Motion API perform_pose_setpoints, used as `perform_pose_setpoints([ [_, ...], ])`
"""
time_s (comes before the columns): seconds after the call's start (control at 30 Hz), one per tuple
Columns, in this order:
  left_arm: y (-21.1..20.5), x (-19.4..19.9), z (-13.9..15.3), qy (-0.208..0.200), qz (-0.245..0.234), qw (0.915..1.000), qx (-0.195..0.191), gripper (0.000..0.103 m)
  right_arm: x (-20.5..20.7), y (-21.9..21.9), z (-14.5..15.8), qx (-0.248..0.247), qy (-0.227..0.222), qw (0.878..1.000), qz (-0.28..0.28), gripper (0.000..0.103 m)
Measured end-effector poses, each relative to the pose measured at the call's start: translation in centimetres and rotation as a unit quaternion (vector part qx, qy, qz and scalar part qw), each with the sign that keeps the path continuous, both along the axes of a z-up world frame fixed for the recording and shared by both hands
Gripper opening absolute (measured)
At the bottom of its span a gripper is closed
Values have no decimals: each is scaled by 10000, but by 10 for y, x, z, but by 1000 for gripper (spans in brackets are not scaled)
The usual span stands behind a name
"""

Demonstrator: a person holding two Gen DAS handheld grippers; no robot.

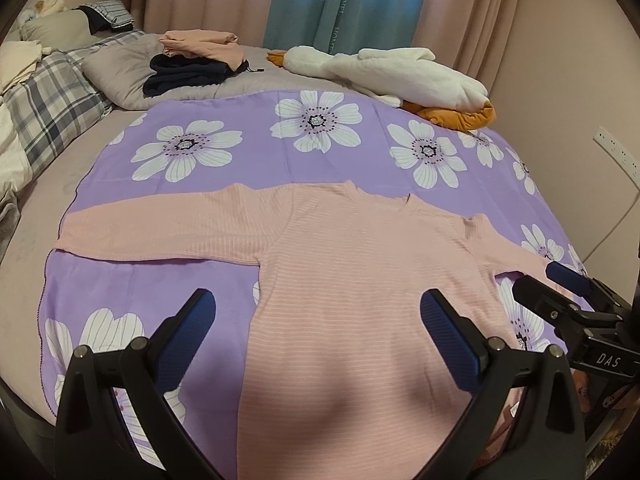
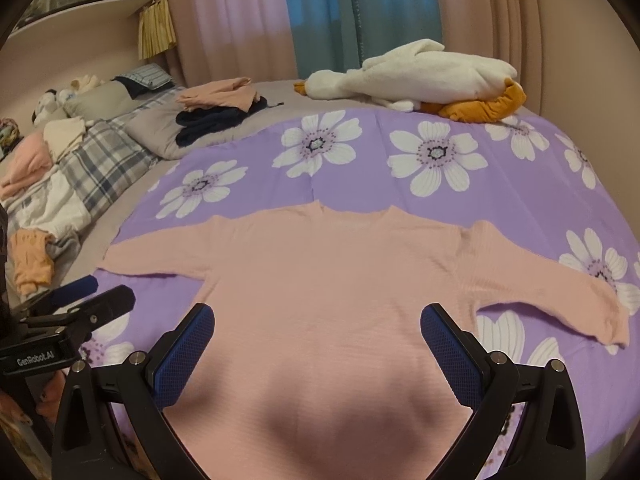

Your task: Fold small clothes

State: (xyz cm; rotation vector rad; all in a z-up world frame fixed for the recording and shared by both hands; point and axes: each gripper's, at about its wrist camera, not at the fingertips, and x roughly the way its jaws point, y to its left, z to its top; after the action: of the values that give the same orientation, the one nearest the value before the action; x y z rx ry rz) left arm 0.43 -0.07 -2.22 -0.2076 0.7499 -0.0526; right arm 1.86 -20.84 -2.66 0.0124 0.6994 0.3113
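A pink ribbed long-sleeved top (image 1: 352,264) lies flat on a purple flowered cloth (image 1: 256,148), neck away from me, both sleeves spread sideways. It also shows in the right wrist view (image 2: 332,276). My left gripper (image 1: 318,312) is open and empty, hovering over the top's lower left body. My right gripper (image 2: 318,324) is open and empty, over the top's lower middle. In the left wrist view the right gripper (image 1: 560,280) shows at the right edge. In the right wrist view the left gripper (image 2: 96,294) shows at the left edge.
A stack of folded pink and dark clothes (image 1: 196,60) lies on a grey pillow at the back left. A white plush goose (image 1: 404,76) lies at the back right. Plaid bedding (image 1: 52,104) and loose clothes (image 2: 30,264) lie at the left. Curtains (image 1: 340,4) hang behind.
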Motion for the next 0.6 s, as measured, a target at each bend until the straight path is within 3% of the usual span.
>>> perform_pose_setpoints([
  [0.6, -15, 1, -5, 129, -248, 9996, -36, 102, -1, -8, -1, 157, 60, 9998, -106, 102],
])
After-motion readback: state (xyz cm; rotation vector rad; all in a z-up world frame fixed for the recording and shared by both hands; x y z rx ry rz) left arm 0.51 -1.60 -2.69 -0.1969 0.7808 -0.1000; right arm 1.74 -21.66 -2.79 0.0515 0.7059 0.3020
